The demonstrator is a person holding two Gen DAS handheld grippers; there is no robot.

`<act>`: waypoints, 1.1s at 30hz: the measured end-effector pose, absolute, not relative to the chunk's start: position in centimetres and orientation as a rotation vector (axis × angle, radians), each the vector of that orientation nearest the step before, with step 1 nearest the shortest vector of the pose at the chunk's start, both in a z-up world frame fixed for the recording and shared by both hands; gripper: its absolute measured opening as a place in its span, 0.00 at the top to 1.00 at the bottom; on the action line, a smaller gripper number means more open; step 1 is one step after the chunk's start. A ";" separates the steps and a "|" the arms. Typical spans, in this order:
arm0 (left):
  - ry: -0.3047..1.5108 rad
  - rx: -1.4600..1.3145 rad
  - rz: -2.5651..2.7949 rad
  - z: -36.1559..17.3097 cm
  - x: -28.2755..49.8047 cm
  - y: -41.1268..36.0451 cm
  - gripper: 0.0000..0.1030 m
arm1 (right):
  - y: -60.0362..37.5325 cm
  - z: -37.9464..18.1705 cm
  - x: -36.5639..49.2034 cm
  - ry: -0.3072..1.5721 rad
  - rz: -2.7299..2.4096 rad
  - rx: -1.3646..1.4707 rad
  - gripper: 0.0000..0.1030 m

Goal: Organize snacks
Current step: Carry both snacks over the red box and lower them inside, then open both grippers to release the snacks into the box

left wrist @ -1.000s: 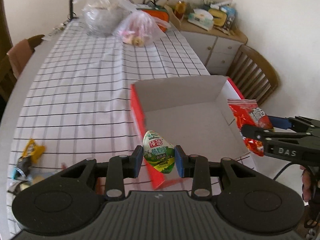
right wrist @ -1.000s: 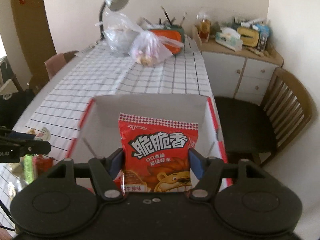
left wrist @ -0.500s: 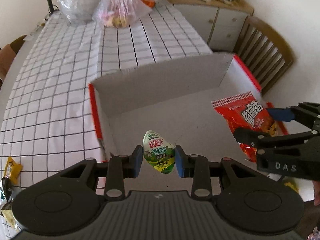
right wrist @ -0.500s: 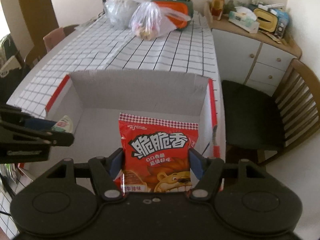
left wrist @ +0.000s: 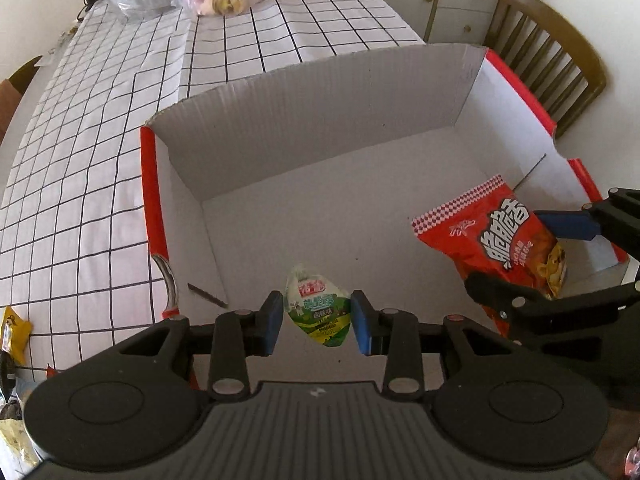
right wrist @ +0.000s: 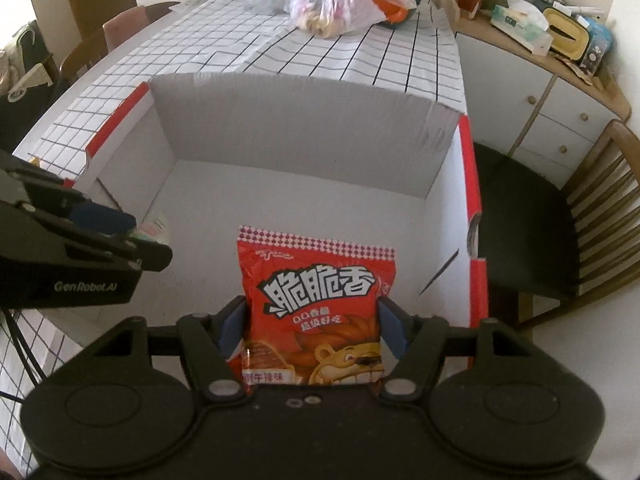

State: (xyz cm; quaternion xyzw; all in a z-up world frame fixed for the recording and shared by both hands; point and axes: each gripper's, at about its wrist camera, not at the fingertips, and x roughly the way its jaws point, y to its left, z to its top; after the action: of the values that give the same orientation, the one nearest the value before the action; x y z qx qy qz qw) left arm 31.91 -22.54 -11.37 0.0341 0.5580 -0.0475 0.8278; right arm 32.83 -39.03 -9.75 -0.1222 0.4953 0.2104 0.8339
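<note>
A long table under a white cloth with a black grid [left wrist: 100,128] stretches away ahead of both claws, and on it, directly below them, sits a big open cardboard box with white inner walls and red outer faces [left wrist: 320,120]. A brown slatted wooden chair [right wrist: 592,208] stands to the right of the right claw, outside the box. The right gripper [right wrist: 312,320] hangs over the box floor, clenched on a red crinkly snack bag printed with a cartoon lion [right wrist: 316,304], a blue pad touching each side; its jaws have just been easing apart slightly. To its left, also inside the box, the left gripper [left wrist: 316,318] has its blue pads at the sides of a small green-and-white pointed foil pouch [left wrist: 318,308]; its jaws have likewise been opening a little, the pouch between them and just clear of the floor.
</note>
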 end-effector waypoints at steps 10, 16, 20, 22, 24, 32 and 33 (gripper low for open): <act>1.139 0.041 -0.112 -10.3 30.8 -22.7 0.41 | -40.2 -8.7 32.2 1.013 0.461 -0.219 0.24; 1.082 0.023 -0.112 -8.6 29.2 -22.3 0.35 | -41.0 -6.6 30.6 0.950 0.489 -0.182 0.18; 1.025 -0.008 -0.101 -7.0 27.6 -21.4 0.35 | -41.2 -4.8 29.4 0.904 0.501 -0.161 0.15; 0.981 -0.015 -0.100 -6.0 26.6 -20.9 0.35 | -41.2 -3.9 28.7 0.878 0.508 -0.150 0.13; 0.947 -0.017 -0.093 -5.0 25.7 -20.4 0.35 | -41.2 -3.0 28.0 0.852 0.514 -0.137 0.12; 0.850 -0.049 -0.095 -2.2 22.1 -17.3 0.29 | -40.0 -0.3 24.7 0.769 0.513 -0.087 0.07; 0.842 -0.053 -0.095 -2.0 21.7 -16.8 0.29 | -39.7 -0.1 24.3 0.763 0.512 -0.083 0.06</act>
State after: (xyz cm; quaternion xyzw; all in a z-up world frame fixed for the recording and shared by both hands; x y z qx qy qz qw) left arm 21.69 -16.79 -1.99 -0.0256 0.4086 -0.0459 0.9112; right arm 24.28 -39.67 -0.07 -0.0402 0.3680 0.2471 0.8955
